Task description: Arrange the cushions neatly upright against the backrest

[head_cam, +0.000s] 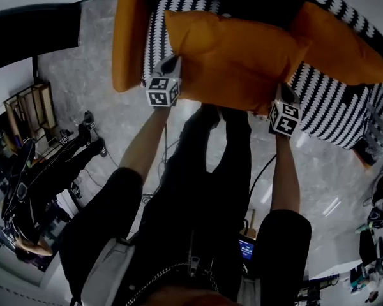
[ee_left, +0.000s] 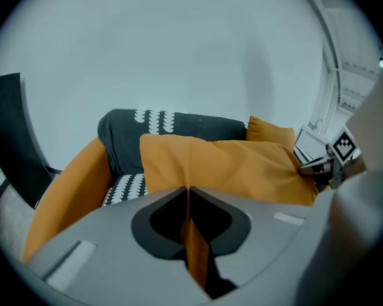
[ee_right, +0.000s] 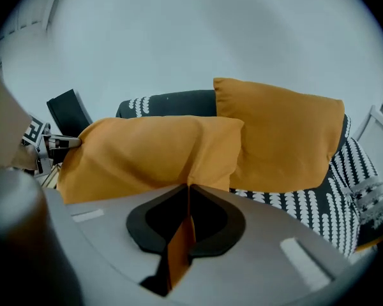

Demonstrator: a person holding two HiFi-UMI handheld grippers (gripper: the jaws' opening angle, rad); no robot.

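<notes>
**Q:** How far along is the task?

**A:** About halfway, I judge. The second cushion, right of centre in the right gripper view, stands upright on the patterned seat and appears to lean on the dark backrest. The first cushion is not placed. It lies across the upper centre of the head view, over the front of the sofa. I cannot tell whether it rests on the seat.

**Q:** What are the tools doing?

**A:** Both are clamped tight on fabric. The left gripper pinches the first cushion's near edge at its left corner, and the right gripper pinches the right corner. Each gripper view shows a thin orange fold between the closed jaws.

**Q:** Where is the cushion relative to the tools?

**A:** It spreads away from both grippers toward the backrest, spanning the gap between them. The orange armrest is at upper left. What remains, I judge, is to stand it beside the second cushion and release it.
</notes>
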